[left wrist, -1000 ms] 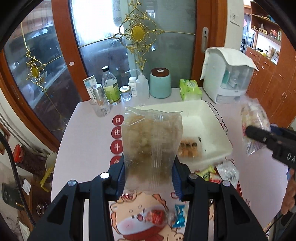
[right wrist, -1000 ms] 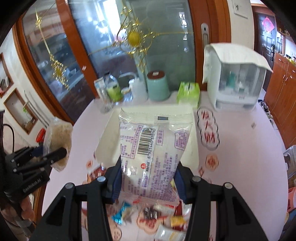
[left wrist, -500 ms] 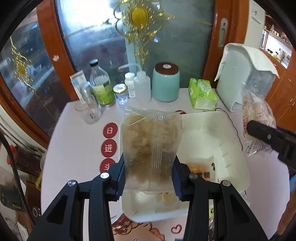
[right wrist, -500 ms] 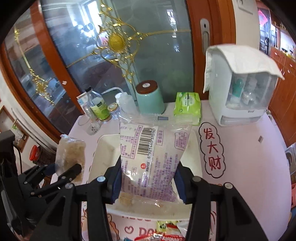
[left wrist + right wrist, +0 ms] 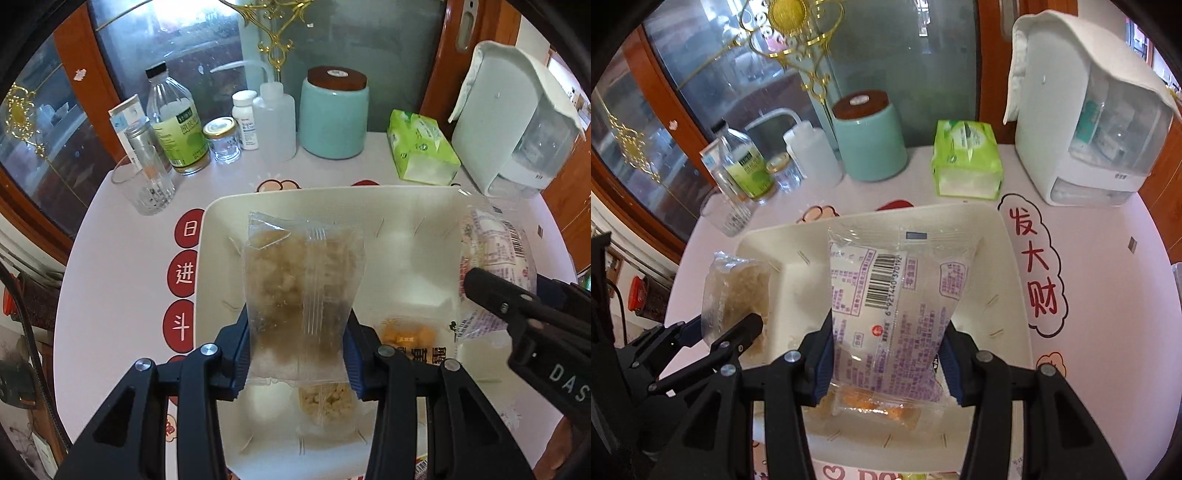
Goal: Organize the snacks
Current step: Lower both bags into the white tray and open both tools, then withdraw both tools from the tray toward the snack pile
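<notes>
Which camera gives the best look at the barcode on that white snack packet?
The right wrist view: the white packet faces the lens between the right gripper's pads, its barcode sharp. The left wrist view shows the packet only at the edge, curved, the barcode partly visible.

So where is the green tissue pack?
In the right wrist view the green tissue pack sits on the table behind the white tray, between the teal jar on its left and the white box on its right.

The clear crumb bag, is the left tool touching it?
Touching. Left wrist view shows the left tool with both pads pressed against the clear crumb bag's lower sides.
</notes>
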### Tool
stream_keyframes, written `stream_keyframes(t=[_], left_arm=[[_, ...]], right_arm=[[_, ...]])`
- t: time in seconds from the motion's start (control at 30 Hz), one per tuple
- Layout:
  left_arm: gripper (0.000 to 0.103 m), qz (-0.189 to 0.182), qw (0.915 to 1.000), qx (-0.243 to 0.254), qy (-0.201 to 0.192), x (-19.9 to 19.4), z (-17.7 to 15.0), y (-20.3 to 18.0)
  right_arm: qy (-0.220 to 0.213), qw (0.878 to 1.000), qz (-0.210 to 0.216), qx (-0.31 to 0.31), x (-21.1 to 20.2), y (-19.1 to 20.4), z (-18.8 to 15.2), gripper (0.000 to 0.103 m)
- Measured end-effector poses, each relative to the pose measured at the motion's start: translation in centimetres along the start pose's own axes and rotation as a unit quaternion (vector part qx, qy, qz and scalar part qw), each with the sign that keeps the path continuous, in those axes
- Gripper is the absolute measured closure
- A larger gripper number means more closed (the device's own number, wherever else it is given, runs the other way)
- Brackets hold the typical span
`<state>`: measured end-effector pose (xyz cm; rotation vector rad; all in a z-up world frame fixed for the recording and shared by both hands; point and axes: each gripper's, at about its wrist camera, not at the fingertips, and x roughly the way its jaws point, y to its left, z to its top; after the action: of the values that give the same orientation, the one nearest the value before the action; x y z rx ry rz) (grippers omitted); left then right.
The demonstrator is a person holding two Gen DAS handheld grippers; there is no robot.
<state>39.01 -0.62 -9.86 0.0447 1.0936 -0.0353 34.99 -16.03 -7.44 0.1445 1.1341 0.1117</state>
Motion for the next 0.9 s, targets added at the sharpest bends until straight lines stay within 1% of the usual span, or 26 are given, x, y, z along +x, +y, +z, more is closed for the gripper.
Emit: stream_keyframes(t=[0.07,0.13,0.17,0.2,0.23,0.27,0.3,0.37,0.43,0.5,0.57,0.63,0.73,0.83,0.9], left_arm=[[0.061,0.002,1.0,0.002,0.003,0.4,0.1,-0.1],[0.055,0.009,0.9999,0.001,0.013,1.0,0.2,-0.1],[0.038,0.012,0.9998,0.0,0.015,1.2,0.2,0.0],[0.019,0.017,0.9997,-0.004,0.014,1.4,0.2,0.1],[0.013,0.019,0.9997,-0.007,0.012,1.4,0.3,0.2],[0.011,0.018,0.9998,-0.01,0.006,1.4,0.3,0.3],[0.011,0.012,0.9999,-0.011,0.004,1.4,0.2,0.4],[0.011,0.002,0.9999,-0.009,0.012,1.8,0.3,0.5],[0.011,0.0,0.9999,-0.004,0.012,1.8,0.1,0.4],[0.011,0.002,1.0,0.005,-0.002,1.6,-0.2,0.2],[0.011,-0.004,0.9998,0.009,-0.014,1.3,-0.4,0.0],[0.011,-0.01,0.9997,0.008,-0.02,0.9,-0.5,0.0],[0.011,-0.005,0.9997,0.004,-0.023,0.6,-0.7,0.0],[0.011,0.007,0.9995,0.009,-0.031,0.1,-0.9,0.0],[0.011,0.008,0.9994,0.01,-0.032,-0.3,-1.1,0.0]], right_arm=[[0.006,1.0,-0.004,0.001,0.8,0.0,0.1,0.052],[0.013,1.0,-0.006,0.001,1.4,0.0,0.2,0.052],[0.015,1.0,-0.008,0.003,1.8,-0.1,0.2,0.052],[0.017,1.0,-0.012,0.005,2.0,-0.1,0.3,0.051],[0.02,1.0,-0.013,0.007,2.3,-0.2,0.3,0.05],[0.021,1.0,-0.011,0.012,2.5,-0.4,0.3,0.049],[0.021,1.0,-0.007,0.017,2.6,-0.5,0.3,0.047],[0.02,0.999,0.005,0.024,2.6,-0.7,0.3,0.045],[0.019,0.999,0.009,0.028,2.7,-0.9,0.3,0.043],[0.025,0.999,0.005,0.027,2.8,-0.9,0.3,0.042],[0.028,0.999,0.0,0.025,2.9,-0.8,0.3,0.042],[0.024,0.999,0.001,0.021,2.8,-0.8,0.1,0.042],[0.02,1.0,0.002,0.023,2.5,-0.8,-0.1,0.042],[0.009,1.0,0.0,0.029,2.0,-0.8,-0.3,0.042],[0.002,1.0,-0.005,0.029,1.6,-0.7,-0.3,0.042]])
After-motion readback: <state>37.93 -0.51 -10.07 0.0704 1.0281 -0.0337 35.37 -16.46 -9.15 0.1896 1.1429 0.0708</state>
